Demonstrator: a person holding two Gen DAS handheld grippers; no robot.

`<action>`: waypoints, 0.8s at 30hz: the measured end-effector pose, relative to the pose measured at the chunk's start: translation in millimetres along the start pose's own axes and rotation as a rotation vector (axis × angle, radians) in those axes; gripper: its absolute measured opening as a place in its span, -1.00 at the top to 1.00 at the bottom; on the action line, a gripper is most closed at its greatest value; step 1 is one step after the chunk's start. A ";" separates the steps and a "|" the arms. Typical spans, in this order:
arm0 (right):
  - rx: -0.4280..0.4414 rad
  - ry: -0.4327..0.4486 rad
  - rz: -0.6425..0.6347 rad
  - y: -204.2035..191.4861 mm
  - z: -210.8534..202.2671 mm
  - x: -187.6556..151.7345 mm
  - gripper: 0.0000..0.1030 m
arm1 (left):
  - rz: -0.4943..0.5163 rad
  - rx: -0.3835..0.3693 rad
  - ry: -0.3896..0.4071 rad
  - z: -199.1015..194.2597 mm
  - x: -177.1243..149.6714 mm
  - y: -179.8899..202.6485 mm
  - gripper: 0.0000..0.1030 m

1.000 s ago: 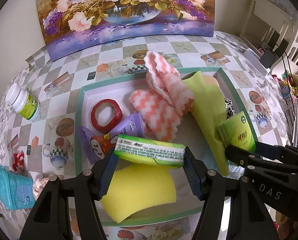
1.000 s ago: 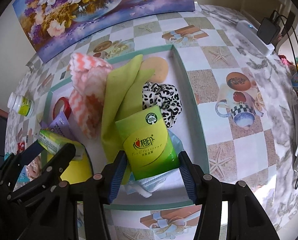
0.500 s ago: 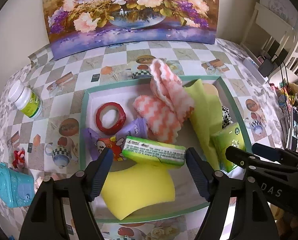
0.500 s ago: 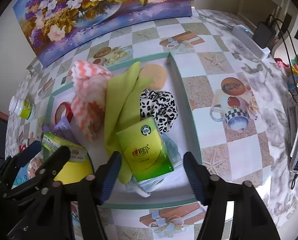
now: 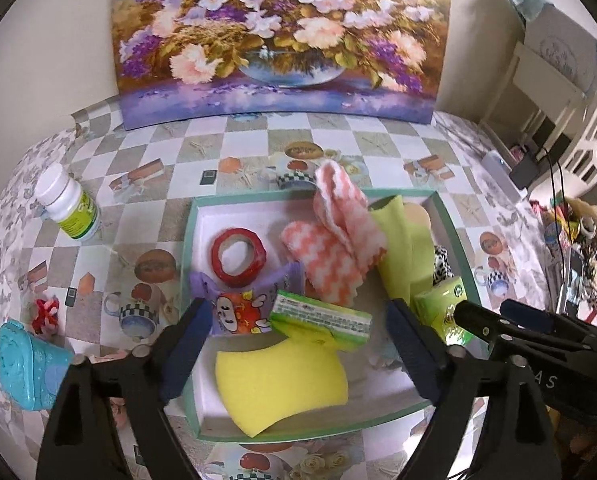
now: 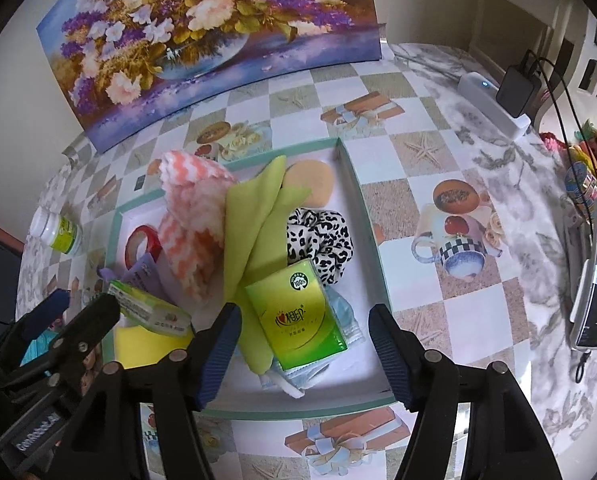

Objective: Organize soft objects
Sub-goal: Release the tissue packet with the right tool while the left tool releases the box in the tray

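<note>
A green-rimmed tray (image 5: 190, 236) holds a yellow sponge (image 5: 282, 384), a green tissue pack (image 5: 322, 316) lying on it, a pink-and-white zigzag cloth (image 5: 334, 256), a lime cloth (image 5: 402, 256), a red tape roll (image 5: 238, 258) and a purple pouch (image 5: 238, 308). My left gripper (image 5: 298, 356) is open and empty above the tissue pack. In the right wrist view a second green tissue pack (image 6: 298, 316) lies in the tray (image 6: 378, 256) on a blue mask, beside a leopard scrunchie (image 6: 322, 236). My right gripper (image 6: 306, 356) is open and empty above it.
A white pill bottle (image 5: 68, 204), a teal box (image 5: 26, 364) and a small red item (image 5: 44, 312) lie left of the tray. A flower painting (image 5: 278, 36) stands at the back. A power strip with charger (image 6: 494, 100) and a phone (image 6: 594, 280) lie right.
Both grippers opened and let go of their tissue packs, which now rest in the tray. Both grippers have drawn back and up from the tray.
</note>
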State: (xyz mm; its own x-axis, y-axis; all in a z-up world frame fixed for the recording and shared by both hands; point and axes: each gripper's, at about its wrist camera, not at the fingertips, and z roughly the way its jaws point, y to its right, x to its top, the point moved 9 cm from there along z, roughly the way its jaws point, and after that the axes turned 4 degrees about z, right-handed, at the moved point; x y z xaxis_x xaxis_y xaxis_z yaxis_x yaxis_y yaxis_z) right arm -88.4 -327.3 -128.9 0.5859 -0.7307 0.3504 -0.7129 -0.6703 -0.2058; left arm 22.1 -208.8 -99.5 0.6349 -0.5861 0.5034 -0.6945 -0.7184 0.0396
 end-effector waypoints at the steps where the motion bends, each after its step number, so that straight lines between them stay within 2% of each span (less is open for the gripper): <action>1: 0.000 0.001 -0.002 -0.8 -0.2 0.2 -0.35 | -0.006 0.001 0.003 -0.8 0.7 -1.5 -0.73; 10: -0.001 0.007 -0.017 -4.8 -2.3 0.2 -0.39 | -0.065 0.023 0.021 -3.7 2.9 -19.8 -0.79; 13: -0.005 0.021 -0.020 -5.3 -4.6 1.8 -0.57 | -0.093 0.032 0.025 -3.4 3.0 -27.9 -0.89; 17: -0.009 0.045 -0.025 -7.8 -8.6 4.9 -0.98 | -0.139 0.071 0.018 -0.3 0.5 -44.3 -0.90; 24: -0.006 0.035 -0.066 -19.2 -5.8 1.2 -1.00 | -0.211 0.129 -0.016 5.4 -8.3 -74.9 -0.90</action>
State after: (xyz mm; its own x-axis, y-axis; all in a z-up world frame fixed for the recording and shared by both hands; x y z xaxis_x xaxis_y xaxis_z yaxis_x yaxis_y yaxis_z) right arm -76.3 -314.6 -119.2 0.6178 -0.6803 0.3943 -0.6759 -0.7157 -0.1760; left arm 70.6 -152.2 -111.3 0.7674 -0.4231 0.4819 -0.4975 -0.8669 0.0311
